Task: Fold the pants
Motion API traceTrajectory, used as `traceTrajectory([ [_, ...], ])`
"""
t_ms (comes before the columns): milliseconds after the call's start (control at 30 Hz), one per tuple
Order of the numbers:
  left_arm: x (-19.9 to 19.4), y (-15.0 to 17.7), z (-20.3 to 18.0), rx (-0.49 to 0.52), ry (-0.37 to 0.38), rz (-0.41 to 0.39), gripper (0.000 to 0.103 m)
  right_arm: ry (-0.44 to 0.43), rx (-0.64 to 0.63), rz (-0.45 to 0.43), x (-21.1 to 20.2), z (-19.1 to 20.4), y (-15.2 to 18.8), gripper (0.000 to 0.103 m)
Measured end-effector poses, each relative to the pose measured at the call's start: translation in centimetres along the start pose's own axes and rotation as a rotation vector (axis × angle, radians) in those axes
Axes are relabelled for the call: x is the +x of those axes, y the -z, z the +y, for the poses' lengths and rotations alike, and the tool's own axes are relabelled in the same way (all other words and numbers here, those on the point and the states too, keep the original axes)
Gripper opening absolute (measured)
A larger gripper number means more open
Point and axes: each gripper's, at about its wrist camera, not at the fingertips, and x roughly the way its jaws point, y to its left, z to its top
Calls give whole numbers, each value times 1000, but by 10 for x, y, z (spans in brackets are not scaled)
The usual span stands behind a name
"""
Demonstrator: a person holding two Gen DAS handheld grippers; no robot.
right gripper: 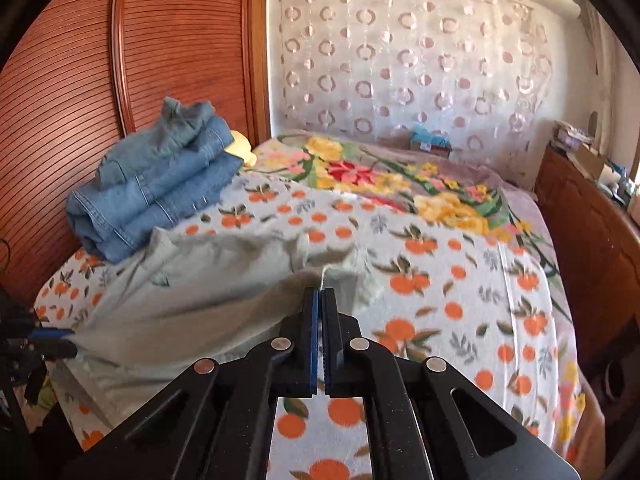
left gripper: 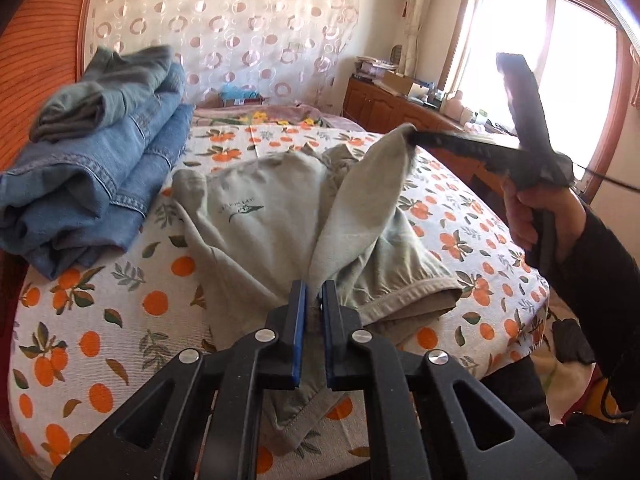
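Observation:
Pale grey-green pants lie partly folded on the orange-print bedsheet. My left gripper is shut on one corner of the pants near the front of the bed. My right gripper, seen in the left wrist view, is shut on another corner and holds it lifted, so a strip of fabric stretches between the two. In the right wrist view the right gripper pinches the pants, and the left gripper shows at the far left edge, holding the cloth.
A stack of folded blue jeans with a grey garment on top lies at the left by the wooden headboard. A floral blanket covers the far part of the bed. A wooden cabinet stands under the window at right.

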Motion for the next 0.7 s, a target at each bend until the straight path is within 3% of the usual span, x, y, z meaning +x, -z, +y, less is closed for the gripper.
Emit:
traceTrajectory([
  [233, 2, 5, 12, -15, -45, 16, 9, -25, -68, -40, 12, 28, -35, 1],
  [467, 9, 13, 31, -68, -60, 49, 10, -30, -112, -48, 29, 42, -47, 1],
  [700, 3, 21, 30, -90, -33, 57, 21, -4, -135, -31, 40, 47, -45, 1],
])
